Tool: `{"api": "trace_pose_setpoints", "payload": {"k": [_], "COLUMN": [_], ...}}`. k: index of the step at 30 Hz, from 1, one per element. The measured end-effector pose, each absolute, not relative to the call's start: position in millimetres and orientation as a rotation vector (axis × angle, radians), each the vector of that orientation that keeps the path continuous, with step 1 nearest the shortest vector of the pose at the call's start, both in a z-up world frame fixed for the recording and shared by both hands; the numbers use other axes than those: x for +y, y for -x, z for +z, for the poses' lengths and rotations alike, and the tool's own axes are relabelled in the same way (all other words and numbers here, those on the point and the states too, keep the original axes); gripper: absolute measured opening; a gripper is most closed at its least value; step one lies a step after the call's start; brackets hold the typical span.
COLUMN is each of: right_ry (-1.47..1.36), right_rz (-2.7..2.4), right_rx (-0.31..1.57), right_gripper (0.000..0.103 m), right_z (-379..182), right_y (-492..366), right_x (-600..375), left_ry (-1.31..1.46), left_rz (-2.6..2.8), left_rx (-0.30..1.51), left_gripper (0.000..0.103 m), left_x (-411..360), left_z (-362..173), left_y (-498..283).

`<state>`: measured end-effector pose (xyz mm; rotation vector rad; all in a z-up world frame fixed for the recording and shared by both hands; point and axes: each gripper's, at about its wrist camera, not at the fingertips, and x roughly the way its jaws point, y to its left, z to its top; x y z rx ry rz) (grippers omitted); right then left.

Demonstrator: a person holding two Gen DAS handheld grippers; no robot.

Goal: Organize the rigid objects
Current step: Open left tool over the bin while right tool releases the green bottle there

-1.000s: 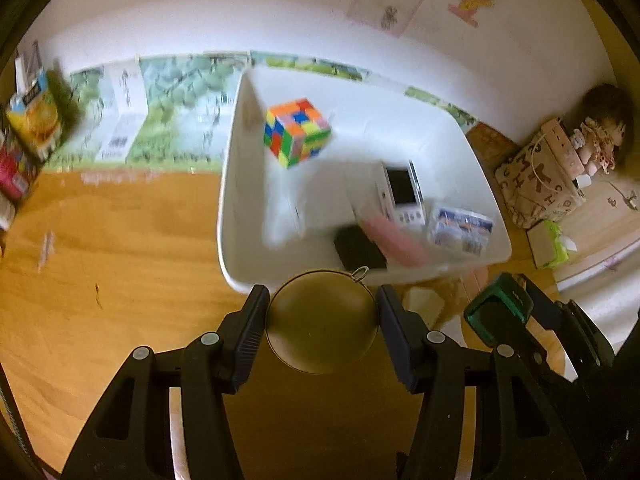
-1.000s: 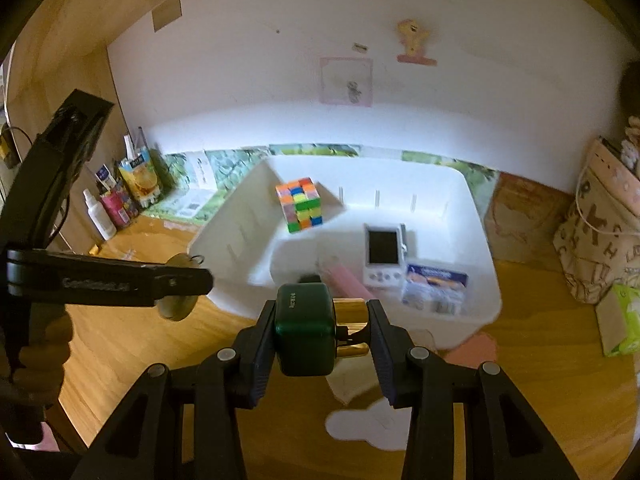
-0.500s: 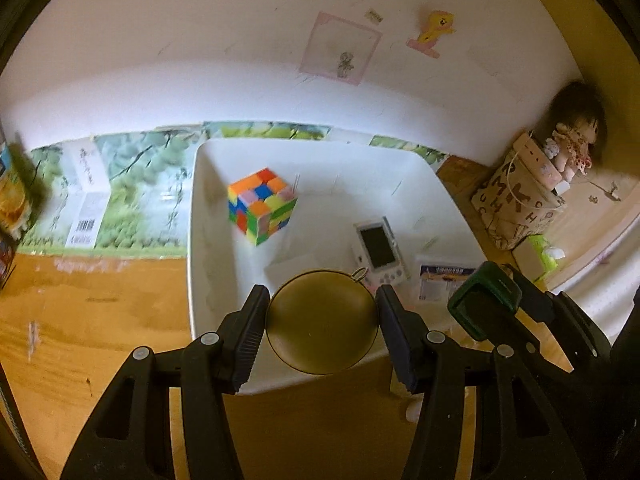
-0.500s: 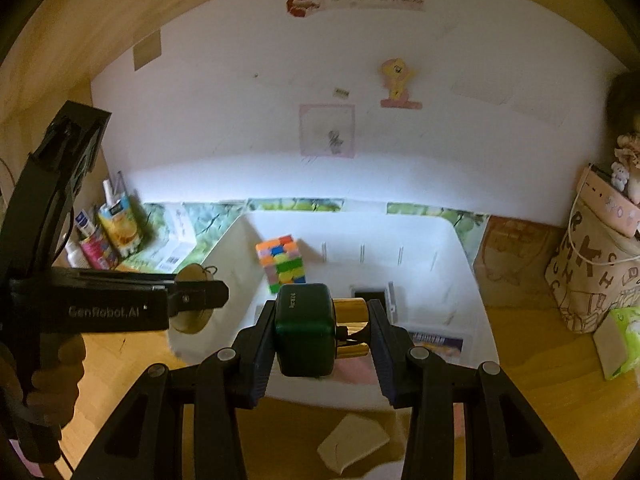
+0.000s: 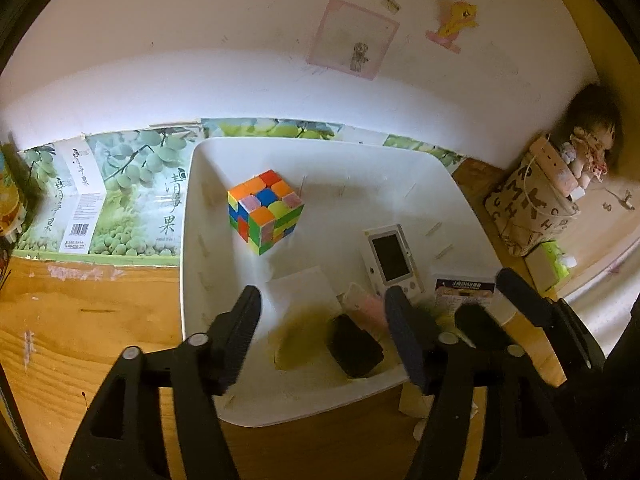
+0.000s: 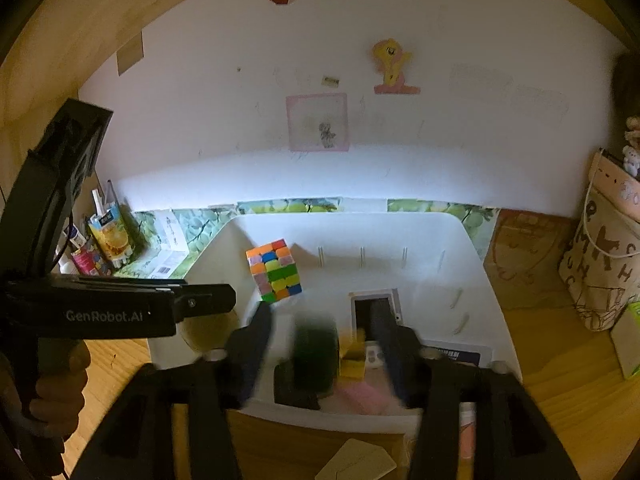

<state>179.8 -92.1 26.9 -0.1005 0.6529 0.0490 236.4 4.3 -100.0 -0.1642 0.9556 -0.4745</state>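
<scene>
Left gripper (image 5: 320,328): jaws opening, nothing pressed between the pads. A blurred gold-olive disc (image 5: 298,340) shows in the gap, just released and dropping into the near end of the white bin (image 5: 192,216). It looks like a thin round metal tin or compact, though blur hides the detail. Judged stiff, light, smooth-faced and so slippery; best taken across its rim edge-to-edge with the pads square.

Right gripper (image 6: 324,344): jaws also opening, pads clear of the load. A dark green block with a gold end (image 6: 320,344) smears between the fingers, falling free over the bin's near edge (image 6: 360,416). It reads as a small rigid box or bottle with a metallic cap; cannot tell which. Probably hard, moderately light, possibly breakable if it is glass; grip the flat green sides, not the gold cap.

Already in the bin:
- colour puzzle cube (image 5: 264,210), far left, standing on a corner edge against the wall; hard plastic, easy flat faces.
- small white screen device (image 5: 392,260), centre-right, lying flat; screen is the fragile part, take by long edges.
- printed card box (image 5: 464,290), right, partly behind the right gripper's finger.
- pink bar (image 5: 366,306) and black item (image 5: 354,346), near end, touching each other.

Bin sits on a wooden desk (image 5: 80,340), against a fruit-print carton (image 5: 132,196).
</scene>
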Motion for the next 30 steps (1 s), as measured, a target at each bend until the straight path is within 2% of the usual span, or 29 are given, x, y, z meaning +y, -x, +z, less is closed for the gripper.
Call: {"api": "trace_pose_setpoints", "payload": {"k": [2, 6, 10, 30], "right_ry": [0.107, 0.118, 0.096, 0.029], "right_rz": [0.041, 0.015, -0.028, -0.141], "right_rx": [0.647, 0.63, 0.585, 0.6], "right_gripper": [0.071, 0.071, 0.079, 0.081], "right_z": [30.4, 39.7, 56.7, 91.9], "right_y": [-177.0, -169.3, -151.1, -73.7], "right_x": [-91.0, -89.9, -91.2, -131.6], "left_ry": [0.191, 0.225, 0.207, 0.21], "left_rz": [-0.482, -0.467, -0.463, -0.493], "left_rx": [0.938, 0.914, 0.894, 0.9], "left_gripper": [0.08, 0.08, 0.08, 0.08], "left_x": [7.9, 16.2, 22.9, 32.3], "left_z": [-96.5, -87.3, -77.2, -53.4], "left_y": [-233.4, -225.9, -213.4, -143.6]}}
